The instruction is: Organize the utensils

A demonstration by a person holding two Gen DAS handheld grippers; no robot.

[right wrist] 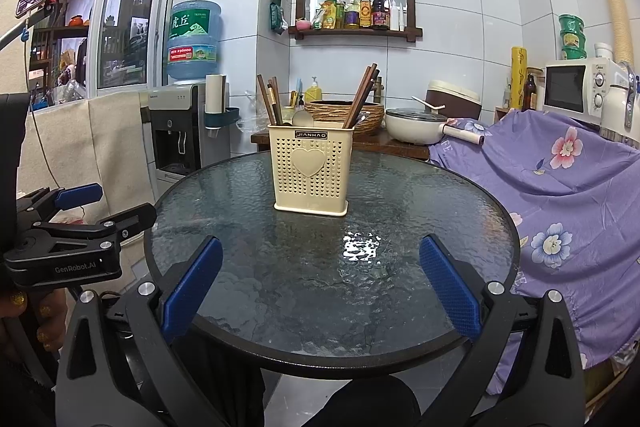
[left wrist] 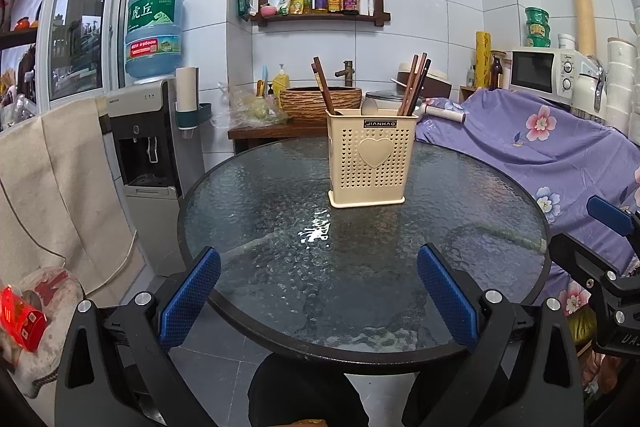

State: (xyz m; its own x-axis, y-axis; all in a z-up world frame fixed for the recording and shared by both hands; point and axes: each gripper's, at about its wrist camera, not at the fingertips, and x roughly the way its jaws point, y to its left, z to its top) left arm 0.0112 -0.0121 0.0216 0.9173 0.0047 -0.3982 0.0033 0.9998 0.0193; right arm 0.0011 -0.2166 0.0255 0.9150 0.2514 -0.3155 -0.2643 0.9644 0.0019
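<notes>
where the round table spreads its rippled, pebbled glass inside a dark rim, a cream plastic holder stands upright near the far side, boxy, pierced with small holes and bearing a raised heart. brown wooden chopsticks lean out of its left and right ends. the left gripper and right gripper hover level over the near edge, blue textured pads spread wide, holding nothing.
</notes>
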